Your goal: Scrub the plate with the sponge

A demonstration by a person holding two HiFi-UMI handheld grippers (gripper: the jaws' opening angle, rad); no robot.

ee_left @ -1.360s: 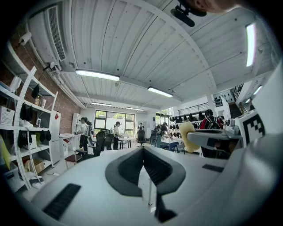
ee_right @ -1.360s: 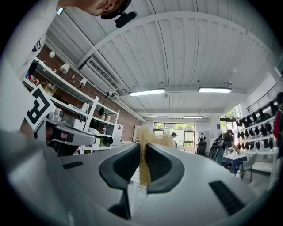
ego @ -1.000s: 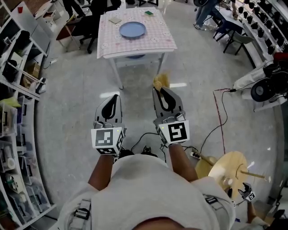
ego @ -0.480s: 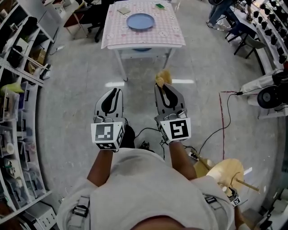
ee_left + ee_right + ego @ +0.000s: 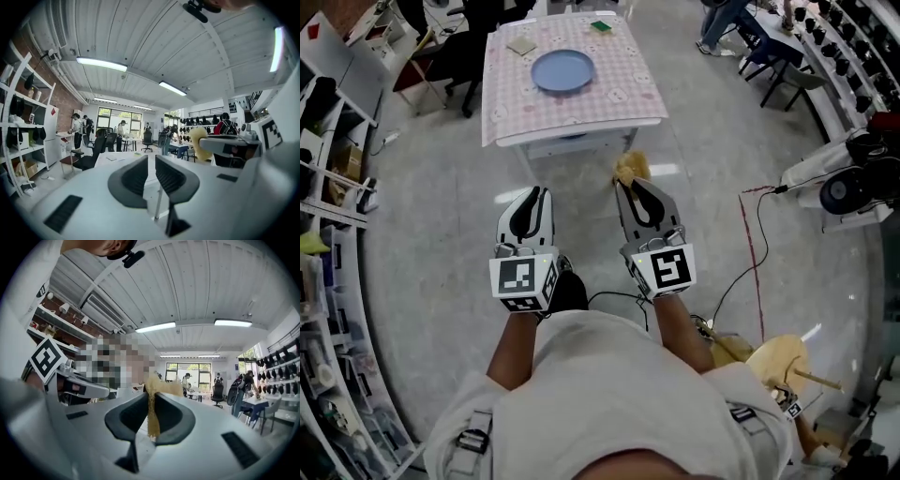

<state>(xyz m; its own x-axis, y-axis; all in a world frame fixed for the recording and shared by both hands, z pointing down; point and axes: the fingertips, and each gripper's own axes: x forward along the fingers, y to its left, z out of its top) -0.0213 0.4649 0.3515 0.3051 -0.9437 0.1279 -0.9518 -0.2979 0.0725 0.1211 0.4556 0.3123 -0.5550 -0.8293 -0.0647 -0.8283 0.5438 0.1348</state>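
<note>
A blue plate (image 5: pixel 563 70) lies on a table with a pink checked cloth (image 5: pixel 628 98), across bare floor from both grippers. My right gripper (image 5: pixel 631 184) is shut on a yellow sponge (image 5: pixel 632 169); in the right gripper view the sponge (image 5: pixel 152 413) is pinched flat between the jaws of the gripper (image 5: pixel 150 397) and sticks out past them. My left gripper (image 5: pixel 539 193) is held beside it, level. Its jaws have just been opening and stand a little apart, and the left gripper (image 5: pixel 151 159) has nothing between them.
Shelving (image 5: pixel 328 187) lines the left side. A red cable (image 5: pixel 752 244) and black cables (image 5: pixel 614 300) lie on the floor. A round wooden stand (image 5: pixel 783 361) is at the lower right. A green item (image 5: pixel 600 26) and a tan card (image 5: pixel 522 45) lie behind the plate.
Both grippers have travelled forward over the floor, and the table with the plate now sits larger and nearer in the head view. The sponge stays in the right gripper.
</note>
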